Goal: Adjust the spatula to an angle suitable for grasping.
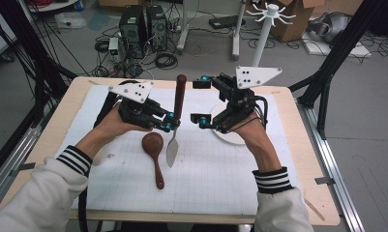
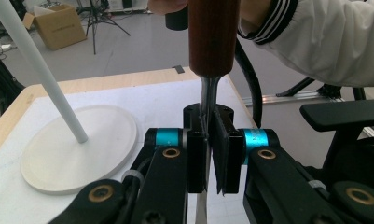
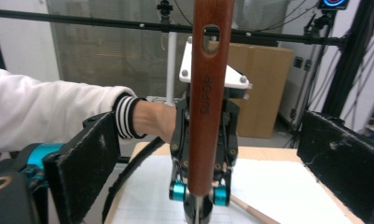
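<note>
Over a gridded white mat [image 1: 220, 174] amid floor cables, the left gripper [image 1: 168, 124] clamps the spatula [image 1: 176, 121], right gripper [image 1: 203, 100] wide open, handle lettering unreadable.

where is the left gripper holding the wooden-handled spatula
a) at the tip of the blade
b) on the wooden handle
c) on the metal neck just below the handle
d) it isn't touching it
c: in the left gripper view the left gripper has its jaws shut on the spatula at its thin metal neck, with the brown wooden handle rising free above them.
</note>
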The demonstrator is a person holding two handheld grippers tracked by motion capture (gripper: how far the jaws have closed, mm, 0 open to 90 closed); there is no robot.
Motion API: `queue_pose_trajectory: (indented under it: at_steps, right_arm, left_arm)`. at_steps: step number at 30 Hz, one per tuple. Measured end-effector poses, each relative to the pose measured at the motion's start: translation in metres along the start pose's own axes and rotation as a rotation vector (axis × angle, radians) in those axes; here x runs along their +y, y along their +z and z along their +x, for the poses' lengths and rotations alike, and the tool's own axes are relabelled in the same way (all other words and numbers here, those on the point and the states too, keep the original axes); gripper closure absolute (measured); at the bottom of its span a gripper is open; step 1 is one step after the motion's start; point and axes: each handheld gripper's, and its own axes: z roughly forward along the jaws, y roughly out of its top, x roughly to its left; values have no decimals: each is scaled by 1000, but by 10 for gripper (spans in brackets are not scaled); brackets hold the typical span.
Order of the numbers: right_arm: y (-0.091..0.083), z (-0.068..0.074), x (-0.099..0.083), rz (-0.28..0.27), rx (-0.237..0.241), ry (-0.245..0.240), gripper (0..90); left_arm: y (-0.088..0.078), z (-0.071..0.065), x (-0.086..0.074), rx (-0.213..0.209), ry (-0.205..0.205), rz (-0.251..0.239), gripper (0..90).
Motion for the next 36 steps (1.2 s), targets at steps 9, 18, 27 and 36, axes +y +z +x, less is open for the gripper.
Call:
queue_pose_trajectory:
  at_steps: [9,18,27,36]
  right_arm:
    - [5,-3,1,-19,-4,10,222]
    - [10,-2,1,-35,-6,27,376]
    - [11,-4,1,-68,-24,45,463]
    - [12,-3,2,-69,-27,36,531]
  left_arm:
    - [4,-1,1,0,-1,-2,843]
    - [6,0,0,20,-3,-5,843]
    - [7,1,0,32,-16,-14,842]
    - [7,0,1,39,-12,-23,842]
